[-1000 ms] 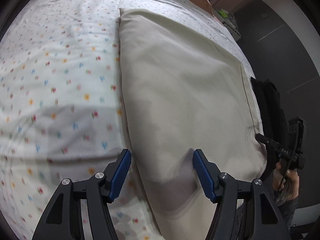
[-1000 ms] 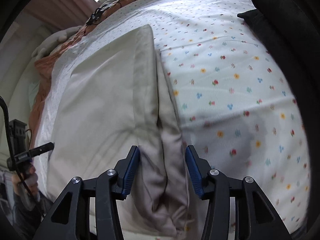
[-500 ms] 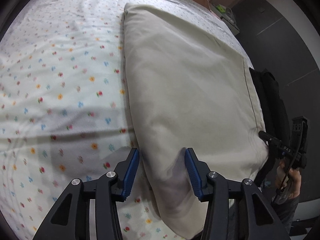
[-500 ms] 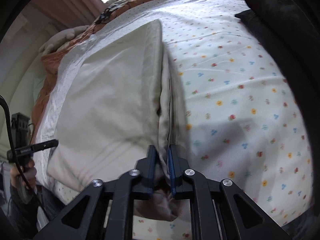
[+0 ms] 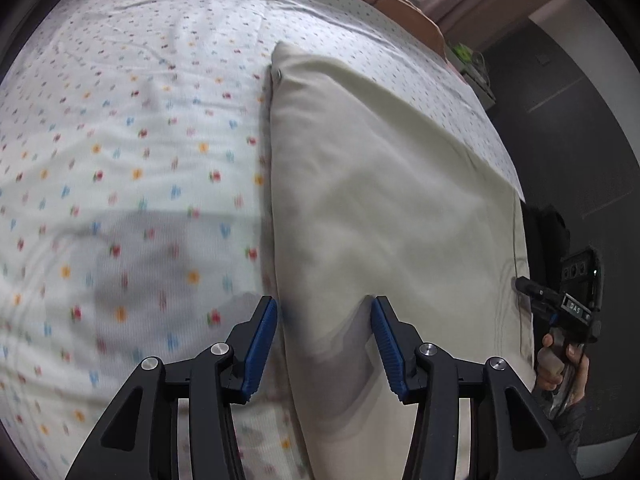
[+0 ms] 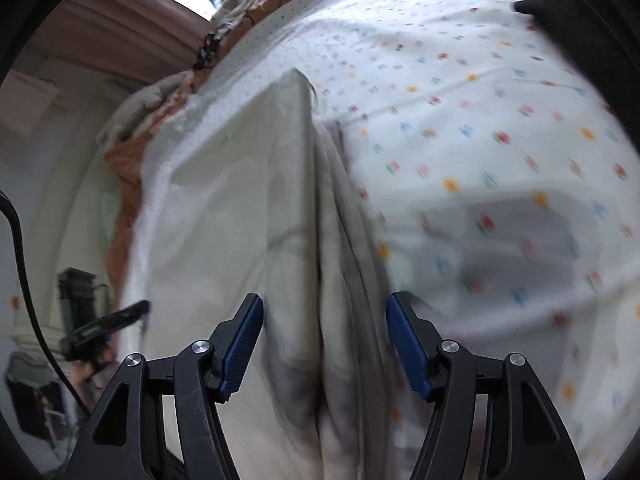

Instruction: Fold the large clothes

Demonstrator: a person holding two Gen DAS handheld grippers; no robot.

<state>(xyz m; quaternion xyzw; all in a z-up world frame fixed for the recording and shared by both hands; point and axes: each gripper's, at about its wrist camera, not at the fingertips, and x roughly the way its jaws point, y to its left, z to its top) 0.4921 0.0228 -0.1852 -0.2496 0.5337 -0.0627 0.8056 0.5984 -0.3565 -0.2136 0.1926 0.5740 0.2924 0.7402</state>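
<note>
- right gripper (image 6: 324, 344): was pinching the beige cloth (image 6: 240, 208) edge half a second ago, jaws now opening, folds loose between them
- left gripper (image 5: 323, 342): spread over cloth's left edge, not pinching
- cloth lies folded along the bed (image 5: 120, 140) edge

a bed (image 5: 132, 128) covered by a white sheet printed with small coloured flowers carries everything. a folded cream garment (image 5: 380, 184) lies flat on the sheet, its long edge running away from the camera. in the right wrist view a dark cloth (image 6: 560, 4) rests near the far corner. an orange blanket (image 5: 400, 4) lies along the far edge.
</note>
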